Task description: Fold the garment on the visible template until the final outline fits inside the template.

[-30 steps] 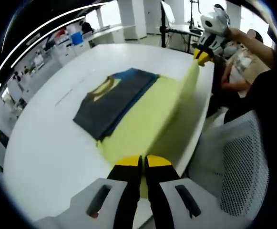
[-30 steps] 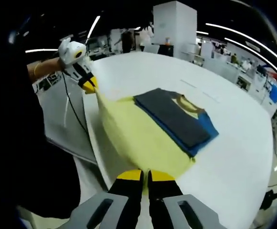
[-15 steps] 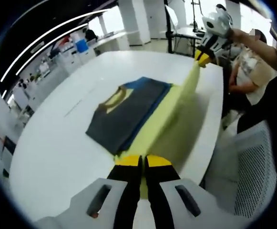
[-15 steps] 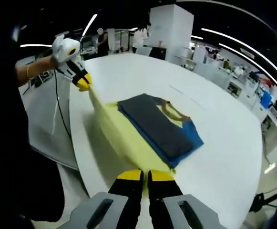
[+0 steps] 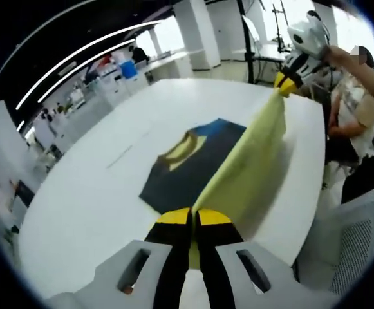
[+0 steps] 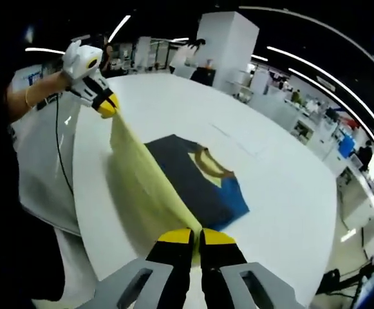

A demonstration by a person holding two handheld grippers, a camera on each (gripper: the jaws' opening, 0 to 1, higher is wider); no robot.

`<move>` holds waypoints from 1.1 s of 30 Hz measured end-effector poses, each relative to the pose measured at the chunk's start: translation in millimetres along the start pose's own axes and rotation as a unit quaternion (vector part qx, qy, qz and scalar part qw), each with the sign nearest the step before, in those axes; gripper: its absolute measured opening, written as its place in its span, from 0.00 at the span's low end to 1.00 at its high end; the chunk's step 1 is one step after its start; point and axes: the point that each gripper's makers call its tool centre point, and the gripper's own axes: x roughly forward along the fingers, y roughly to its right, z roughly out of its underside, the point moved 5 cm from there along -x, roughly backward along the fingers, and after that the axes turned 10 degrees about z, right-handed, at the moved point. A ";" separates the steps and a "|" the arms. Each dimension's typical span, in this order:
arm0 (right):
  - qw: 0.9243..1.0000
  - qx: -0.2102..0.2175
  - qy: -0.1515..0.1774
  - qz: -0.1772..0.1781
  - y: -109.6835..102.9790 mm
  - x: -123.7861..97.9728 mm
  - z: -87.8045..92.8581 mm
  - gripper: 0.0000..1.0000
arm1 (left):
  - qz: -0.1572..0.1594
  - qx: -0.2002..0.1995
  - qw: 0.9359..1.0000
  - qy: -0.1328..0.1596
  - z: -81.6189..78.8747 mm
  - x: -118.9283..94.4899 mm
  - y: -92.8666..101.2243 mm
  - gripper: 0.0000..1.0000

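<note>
A folded garment lies on the white table (image 5: pixel 77 212): a dark grey panel (image 5: pixel 183 174) with a yellow collar and a blue edge (image 6: pixel 235 201). Its yellow part (image 5: pixel 251 167) is lifted off the table as a taut sheet. My left gripper (image 5: pixel 193 219) is shut on one corner of the yellow cloth and is seen again at the far corner (image 6: pixel 107 106). My right gripper (image 6: pixel 195 237) is shut on the other corner (image 5: pixel 283 84). The raised yellow sheet (image 6: pixel 145 187) hangs over the near side of the dark panel (image 6: pixel 187 180) and hides part of it.
Faint line marks (image 6: pixel 238 138) run across the table beyond the garment. A white mesh chair (image 5: pixel 347 244) stands at the table's edge beside a person (image 5: pixel 360 96). Desks and shelves fill the room behind.
Both grippers have lifted the yellow edge higher and carried it over the dark panel. The yellow cloth now stands up off the table instead of lying spread.
</note>
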 end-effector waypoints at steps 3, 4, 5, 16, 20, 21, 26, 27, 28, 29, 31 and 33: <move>1.000 -0.005 0.009 0.008 6.2 3.2 -6.0 0.00 | -0.009 -0.003 1.000 0.004 -3.3 0.9 -6.2 0.00; 1.000 -0.006 0.010 0.009 7.9 4.6 -8.0 0.00 | -0.013 0.000 1.000 0.004 -4.8 0.9 -8.7 0.00; 1.000 -0.007 0.011 0.010 9.4 5.5 -9.2 0.00 | -0.016 0.001 1.000 0.006 -6.3 0.8 -10.6 0.00; 0.999 -0.014 0.022 0.047 30.6 21.3 -27.3 0.00 | -0.044 0.010 0.999 0.018 -24.7 9.8 -34.4 0.00; 0.997 -0.022 0.027 0.061 37.3 26.7 -31.4 0.00 | -0.060 0.009 0.998 0.024 -30.6 12.4 -42.0 0.00; 0.997 -0.022 0.030 0.066 39.9 28.6 -32.7 0.00 | -0.063 0.009 0.998 0.026 -31.8 13.3 -43.7 0.00; 0.996 -0.008 0.038 0.079 47.9 36.2 -36.8 0.00 | -0.075 -0.002 0.997 0.035 -37.2 19.2 -53.7 0.00; 0.996 -0.002 0.040 0.085 50.8 39.0 -38.6 0.00 | -0.076 -0.004 0.996 0.038 -37.9 20.0 -55.3 0.00; 0.995 -0.001 0.042 0.087 51.6 39.7 -39.2 0.00 | -0.079 -0.008 0.996 0.041 -39.1 21.2 -57.8 0.00; 0.995 0.003 0.045 0.090 53.9 42.0 -40.7 0.00 | -0.080 -0.009 0.996 0.043 -39.7 22.1 -59.6 0.00; 0.994 0.008 0.050 0.095 57.6 45.9 -43.1 0.00 | -0.083 -0.014 0.995 0.046 -40.7 24.2 -64.1 0.00; 0.994 0.010 0.052 0.098 60.1 50.0 -44.1 0.00 | -0.085 -0.018 0.995 0.051 -42.5 26.7 -69.3 0.00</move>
